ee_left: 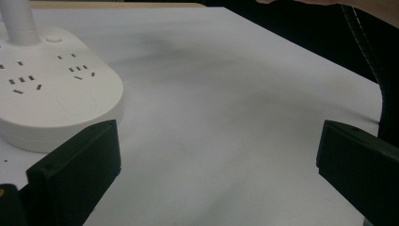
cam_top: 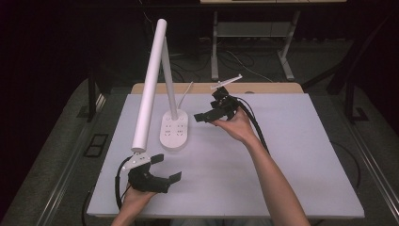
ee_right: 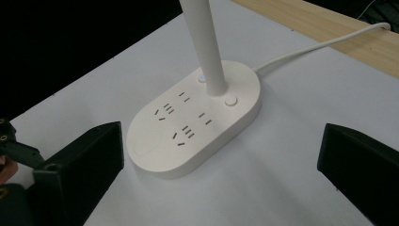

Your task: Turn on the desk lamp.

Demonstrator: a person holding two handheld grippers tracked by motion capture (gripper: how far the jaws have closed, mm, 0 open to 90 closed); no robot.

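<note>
White lamp base (ee_right: 195, 125), sockets unlabelled; L gripper (cam_top: 165, 169) & R gripper (cam_top: 207, 117) fingers apart.

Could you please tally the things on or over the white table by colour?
White: 1, the lamp
Black: 2, the left tongs and the right tongs
Total: 3

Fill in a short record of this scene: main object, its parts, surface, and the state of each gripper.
main object: white plastic desk lamp
base: white oval base with socket holes, upright post rising from it
cable: white cord running off the base's far end
surface: white table board
left gripper: open, near the lamp head's low end
right gripper: open, beside the base, apart from it
</note>
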